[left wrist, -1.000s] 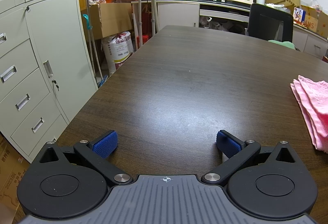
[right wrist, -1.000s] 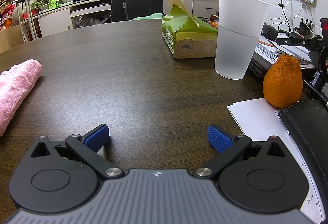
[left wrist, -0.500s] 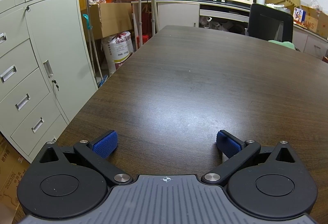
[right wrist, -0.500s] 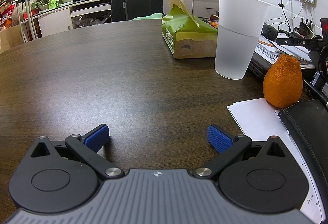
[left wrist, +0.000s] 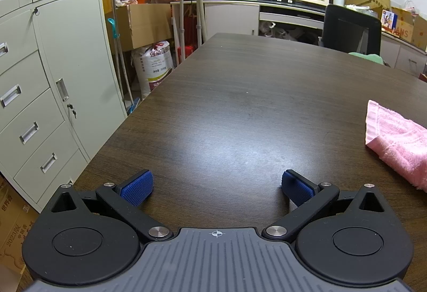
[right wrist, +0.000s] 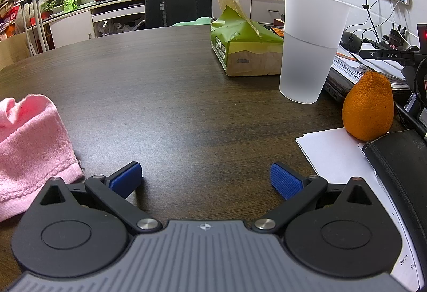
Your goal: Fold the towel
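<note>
A pink towel [left wrist: 400,142] lies crumpled on the dark wooden table [left wrist: 240,105], at the right edge of the left wrist view. It also shows at the left edge of the right wrist view [right wrist: 29,142], bunched up with one hemmed corner near the left finger. My left gripper [left wrist: 216,189] is open and empty, low over the table, left of the towel. My right gripper [right wrist: 206,178] is open and empty, low over the table, right of the towel.
Right of my right gripper are white paper [right wrist: 339,158], an orange [right wrist: 368,105], a black case [right wrist: 400,164], a frosted plastic cup [right wrist: 309,46] and a green tissue pack [right wrist: 242,49]. The table's left edge drops off beside grey cabinets [left wrist: 48,94]. A black chair [right wrist: 177,3] stands at the far side.
The towel was gone from both views half a second ago. It now lies back on the table, closer to both grippers and more crumpled than a second ago. Neither gripper has moved.
</note>
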